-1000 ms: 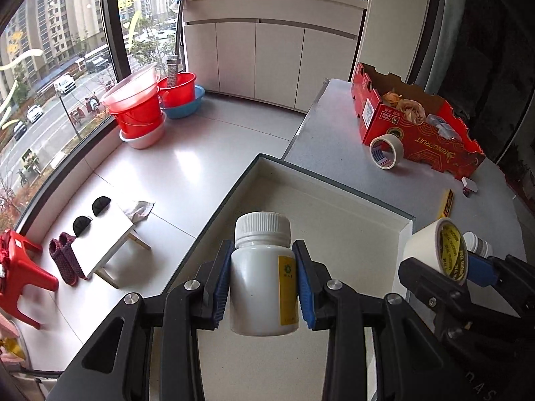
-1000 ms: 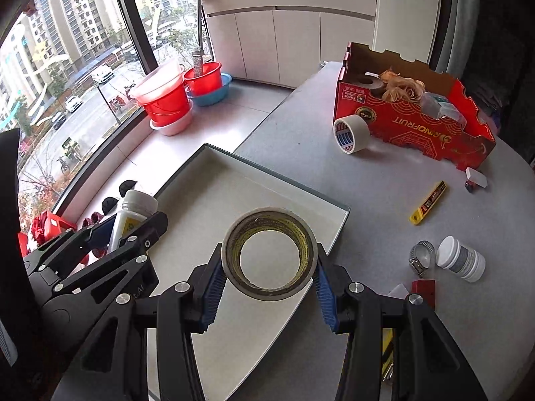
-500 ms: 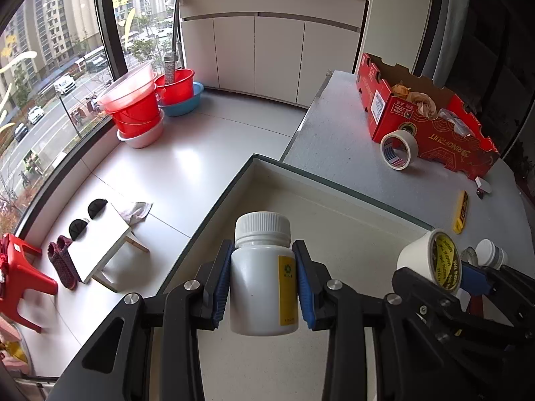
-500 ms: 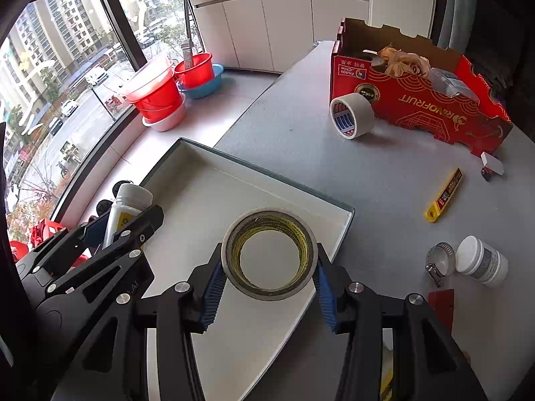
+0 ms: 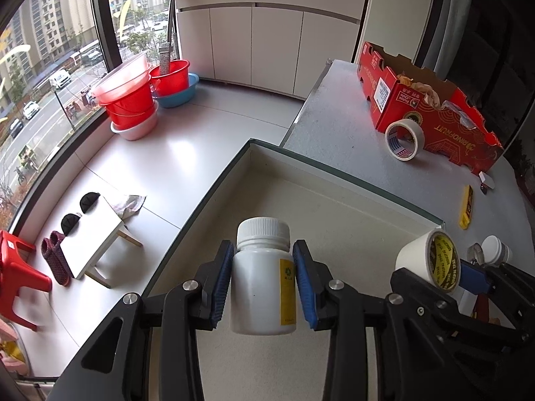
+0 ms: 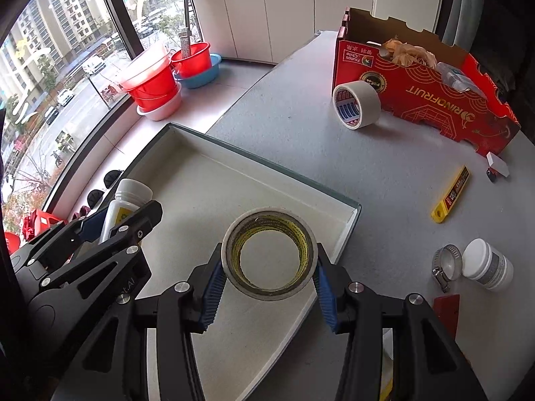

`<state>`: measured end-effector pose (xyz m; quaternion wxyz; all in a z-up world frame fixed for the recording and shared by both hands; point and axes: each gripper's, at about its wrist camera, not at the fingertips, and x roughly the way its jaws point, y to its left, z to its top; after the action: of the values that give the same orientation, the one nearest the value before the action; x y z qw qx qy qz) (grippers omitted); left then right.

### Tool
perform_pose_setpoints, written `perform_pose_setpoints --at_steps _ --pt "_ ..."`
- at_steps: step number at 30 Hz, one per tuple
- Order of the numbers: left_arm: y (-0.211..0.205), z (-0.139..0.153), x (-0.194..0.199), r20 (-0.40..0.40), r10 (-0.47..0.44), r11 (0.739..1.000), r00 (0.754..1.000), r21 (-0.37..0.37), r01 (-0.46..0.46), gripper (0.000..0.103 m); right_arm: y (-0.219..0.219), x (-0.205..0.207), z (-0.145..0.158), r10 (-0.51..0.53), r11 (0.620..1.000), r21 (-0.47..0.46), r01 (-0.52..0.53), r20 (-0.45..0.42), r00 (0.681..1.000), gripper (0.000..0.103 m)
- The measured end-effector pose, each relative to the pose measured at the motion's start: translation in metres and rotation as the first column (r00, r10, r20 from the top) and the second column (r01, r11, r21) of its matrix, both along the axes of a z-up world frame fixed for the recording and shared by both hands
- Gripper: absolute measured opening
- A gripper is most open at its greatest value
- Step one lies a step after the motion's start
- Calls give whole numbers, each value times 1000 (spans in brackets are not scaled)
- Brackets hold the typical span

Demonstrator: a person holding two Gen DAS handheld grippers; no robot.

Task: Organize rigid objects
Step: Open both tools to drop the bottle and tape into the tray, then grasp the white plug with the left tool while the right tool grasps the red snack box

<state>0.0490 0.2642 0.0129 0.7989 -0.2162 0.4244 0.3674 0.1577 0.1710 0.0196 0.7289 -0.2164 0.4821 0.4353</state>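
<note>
My left gripper is shut on a white pill bottle with a yellow label, held upright above the shallow white tray. It also shows in the right wrist view. My right gripper is shut on a roll of tape with a yellow inner core, held over the tray's right part. The roll also shows in the left wrist view.
On the grey table lie a second tape roll, a red cardboard box with items inside, a yellow utility knife, a small white jar and a hose clamp. Red buckets stand on the floor left.
Both grippers have moved a little forward over the tray with their objects still held. The table items sit nearer in view.
</note>
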Motion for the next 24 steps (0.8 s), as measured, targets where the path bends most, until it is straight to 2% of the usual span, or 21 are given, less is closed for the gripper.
perform_pose_setpoints --at_steps 1,2,3,4,5,7,8,12,16,24 --pt "1 -1 -1 -7 11 1000 1000 8 -11 57 -1 1 0 -5 1000 -4 5 1 1000 51" --pt "3 -1 -3 -16 31 999 999 11 -31 75 -3 3 1 -13 1000 -6 13 1 1000 53" --pt "6 -2 -6 -19 55 998 998 7 -55 83 -4 5 2 -16 1000 2 16 -4 1000 57" --pt "8 -1 -11 8 60 998 998 -12 -60 83 -7 7 4 -29 1000 6 29 2 1000 68" --pt "10 -1 -15 32 70 997 997 -29 -69 84 -10 9 7 -46 999 12 46 16 999 86" --pt "11 2 -20 57 73 996 996 -47 -70 92 -19 12 16 -74 996 55 72 37 997 99" --pt "9 5 -21 61 73 997 995 -44 -71 103 -23 13 21 -79 994 72 77 34 996 99" --pt "-1 15 -22 67 39 999 997 -34 -37 103 -38 16 35 -96 991 97 95 12 995 99" --pt "-16 26 -25 83 9 999 997 -33 -7 103 -66 18 43 -132 983 123 137 -45 990 99" --pt "-69 42 -33 117 -83 994 990 -61 91 103 -161 14 39 -242 962 111 250 -81 967 99"
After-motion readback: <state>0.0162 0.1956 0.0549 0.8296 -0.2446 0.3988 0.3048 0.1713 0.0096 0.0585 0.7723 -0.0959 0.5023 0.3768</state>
